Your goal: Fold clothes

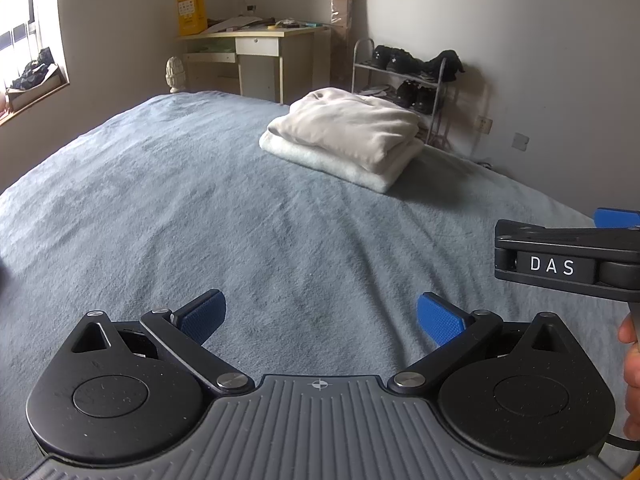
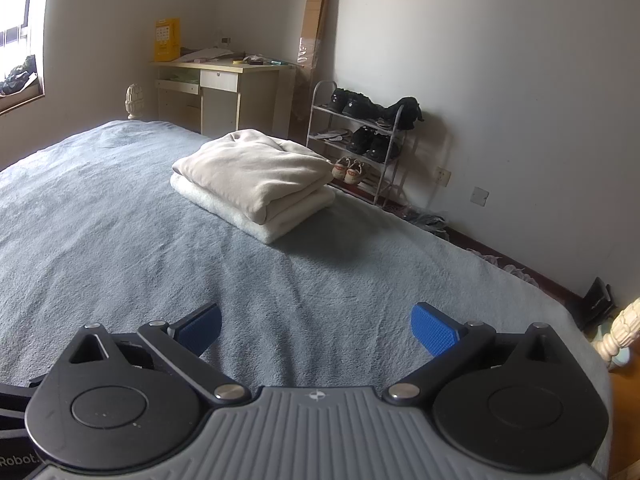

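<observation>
Two folded garments lie stacked on the blue-grey bedspread [image 1: 200, 216]: a beige one [image 1: 348, 126] on top of a white one [image 1: 340, 160]. The same stack shows in the right wrist view, beige garment [image 2: 252, 170] over white garment [image 2: 256, 216], on the bedspread [image 2: 120, 248]. My left gripper [image 1: 320, 320] hovers over bare bedspread well short of the stack, open, nothing between its blue pads [image 1: 202, 318]. My right gripper [image 2: 316, 326] is also open and empty, nearer the bed's right side. Its black body [image 1: 568, 256] shows at the left view's right edge.
A desk [image 1: 256, 46] with a yellow box [image 1: 191, 14] stands past the bed's far end. A metal shoe rack [image 2: 360, 140] with dark shoes stands by the right wall. A hand [image 1: 632, 368] holds the right gripper. A bedpost [image 2: 618, 332] rises at right.
</observation>
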A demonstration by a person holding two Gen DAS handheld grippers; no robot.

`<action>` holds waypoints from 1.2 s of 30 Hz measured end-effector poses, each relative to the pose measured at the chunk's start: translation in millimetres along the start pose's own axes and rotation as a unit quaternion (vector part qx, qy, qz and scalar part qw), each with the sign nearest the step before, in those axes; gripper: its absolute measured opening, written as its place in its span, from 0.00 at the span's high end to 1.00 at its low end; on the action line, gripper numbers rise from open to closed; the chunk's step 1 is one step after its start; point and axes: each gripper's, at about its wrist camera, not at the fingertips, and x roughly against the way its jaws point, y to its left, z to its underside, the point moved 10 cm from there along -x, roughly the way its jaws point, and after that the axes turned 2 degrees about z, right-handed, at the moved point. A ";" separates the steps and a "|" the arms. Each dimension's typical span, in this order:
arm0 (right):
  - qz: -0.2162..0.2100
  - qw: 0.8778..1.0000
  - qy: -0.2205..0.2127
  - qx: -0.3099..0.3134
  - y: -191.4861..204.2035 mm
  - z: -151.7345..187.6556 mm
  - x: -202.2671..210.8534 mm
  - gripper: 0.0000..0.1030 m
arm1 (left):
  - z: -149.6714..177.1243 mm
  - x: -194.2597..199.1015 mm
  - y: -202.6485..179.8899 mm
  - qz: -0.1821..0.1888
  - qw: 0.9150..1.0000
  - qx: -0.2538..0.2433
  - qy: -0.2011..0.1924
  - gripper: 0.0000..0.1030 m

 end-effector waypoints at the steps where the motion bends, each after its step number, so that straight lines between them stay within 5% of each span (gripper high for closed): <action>1: 0.000 1.000 0.000 0.000 0.1 0.2 0.2 0.00 | 0.0 0.1 -0.2 0.000 1.000 0.000 0.000 0.00; 36: -0.003 1.000 -0.002 0.007 1.7 -0.7 -2.2 0.00 | -0.1 0.5 0.4 -0.004 1.000 -0.001 0.002 0.00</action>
